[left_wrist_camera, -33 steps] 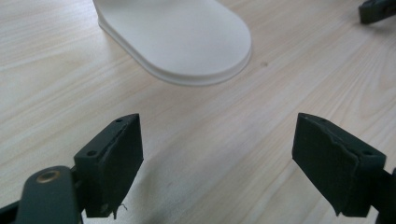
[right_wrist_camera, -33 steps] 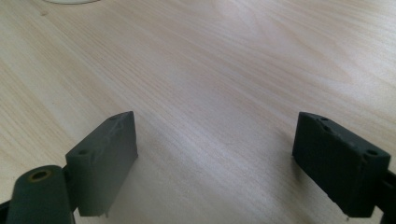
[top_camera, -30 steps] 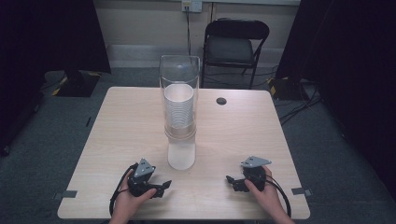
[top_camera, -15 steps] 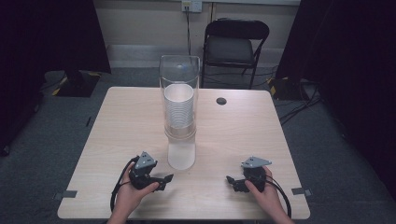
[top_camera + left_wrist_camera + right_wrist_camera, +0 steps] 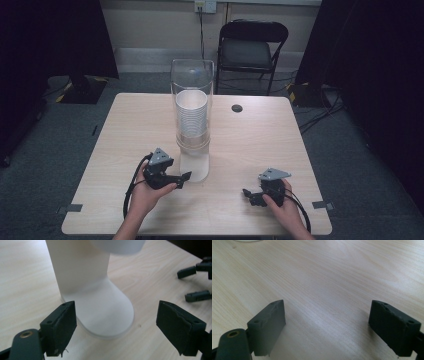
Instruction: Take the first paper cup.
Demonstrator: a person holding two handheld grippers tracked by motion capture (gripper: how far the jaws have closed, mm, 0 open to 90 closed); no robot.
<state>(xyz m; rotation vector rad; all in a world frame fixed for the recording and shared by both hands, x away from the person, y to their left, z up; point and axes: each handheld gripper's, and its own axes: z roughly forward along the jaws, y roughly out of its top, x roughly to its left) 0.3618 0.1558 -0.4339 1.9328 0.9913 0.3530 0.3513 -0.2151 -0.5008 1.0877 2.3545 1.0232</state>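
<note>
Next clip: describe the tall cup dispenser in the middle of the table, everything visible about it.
The cup dispenser stands upright near the middle of the wooden table. Its upper part is a clear tube, open at the top, holding a stack of white cups that fills roughly its lower half. Below is a frosted white base with a rounded foot resting on the tabletop. The open left gripper points at the base without touching it.

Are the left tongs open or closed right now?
Open: the left tongs show a wide gap between the jaws, with the white dispenser base ahead, ungripped.
</note>
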